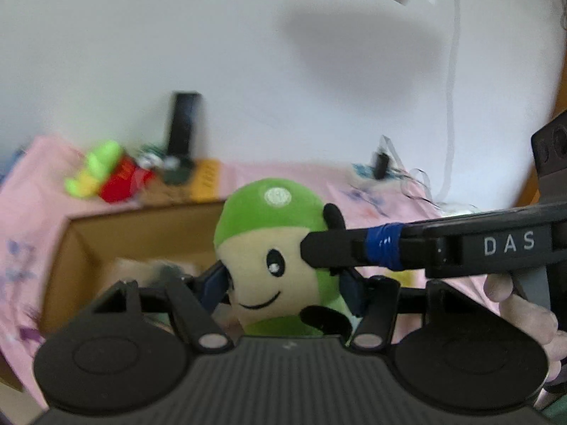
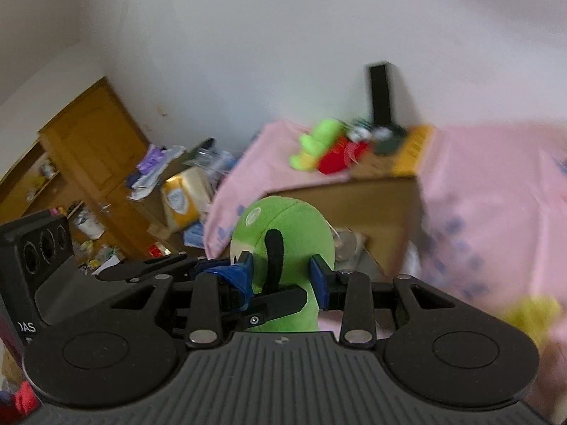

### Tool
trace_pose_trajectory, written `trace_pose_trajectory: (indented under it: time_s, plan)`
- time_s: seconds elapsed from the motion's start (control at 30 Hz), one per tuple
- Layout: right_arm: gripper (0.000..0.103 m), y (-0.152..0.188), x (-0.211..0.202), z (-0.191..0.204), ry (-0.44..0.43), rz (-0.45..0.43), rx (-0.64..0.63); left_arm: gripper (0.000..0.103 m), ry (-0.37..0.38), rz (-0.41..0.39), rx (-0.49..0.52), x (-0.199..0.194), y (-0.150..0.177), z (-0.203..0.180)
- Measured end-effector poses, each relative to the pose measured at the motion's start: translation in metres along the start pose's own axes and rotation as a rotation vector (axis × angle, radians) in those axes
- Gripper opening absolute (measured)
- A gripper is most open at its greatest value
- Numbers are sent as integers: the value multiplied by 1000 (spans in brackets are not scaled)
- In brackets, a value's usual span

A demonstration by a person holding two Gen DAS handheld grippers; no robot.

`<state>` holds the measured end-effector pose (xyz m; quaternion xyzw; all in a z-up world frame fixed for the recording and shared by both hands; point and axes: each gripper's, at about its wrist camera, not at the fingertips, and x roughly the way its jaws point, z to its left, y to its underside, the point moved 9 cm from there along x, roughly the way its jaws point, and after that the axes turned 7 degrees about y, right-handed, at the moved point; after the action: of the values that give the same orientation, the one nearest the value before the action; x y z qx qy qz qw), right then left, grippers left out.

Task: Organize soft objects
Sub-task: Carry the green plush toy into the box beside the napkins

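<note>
in the left wrist view, the left gripper (image 1: 287,283) grips the green plush toy (image 1: 273,248) by both sides of its cream face, in front of the open cardboard box (image 1: 71,258) on the pink sheet (image 1: 32,212), while the right gripper (image 1: 315,251) reaches in from the right with its tip against the toy's head. in the right wrist view, the right gripper (image 2: 281,279) clamps the same green plush toy (image 2: 294,226) from behind, in front of the cardboard box (image 2: 382,205), beyond which a red and lime plush (image 2: 326,152) lies.
</note>
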<state>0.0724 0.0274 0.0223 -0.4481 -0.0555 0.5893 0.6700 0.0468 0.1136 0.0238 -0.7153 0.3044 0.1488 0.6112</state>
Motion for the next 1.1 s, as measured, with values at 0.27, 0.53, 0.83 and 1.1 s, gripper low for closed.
trace_pose_trajectory:
  time_s: [0.27,0.53,0.83,1.1]
  plan:
    - [19,-32,105,48,-66,27,-22,61,-130,8,-12,-8,-25,114]
    - [19,-15,208,43,-59,184,119,61,-188,175,-65,38,4,203]
    - [19,22,253,31,-4,345,257,61,-236,384,-92,82,50,244]
    - [20,35,273,25,68,434,324,64,-321,439,7,92,69,249]
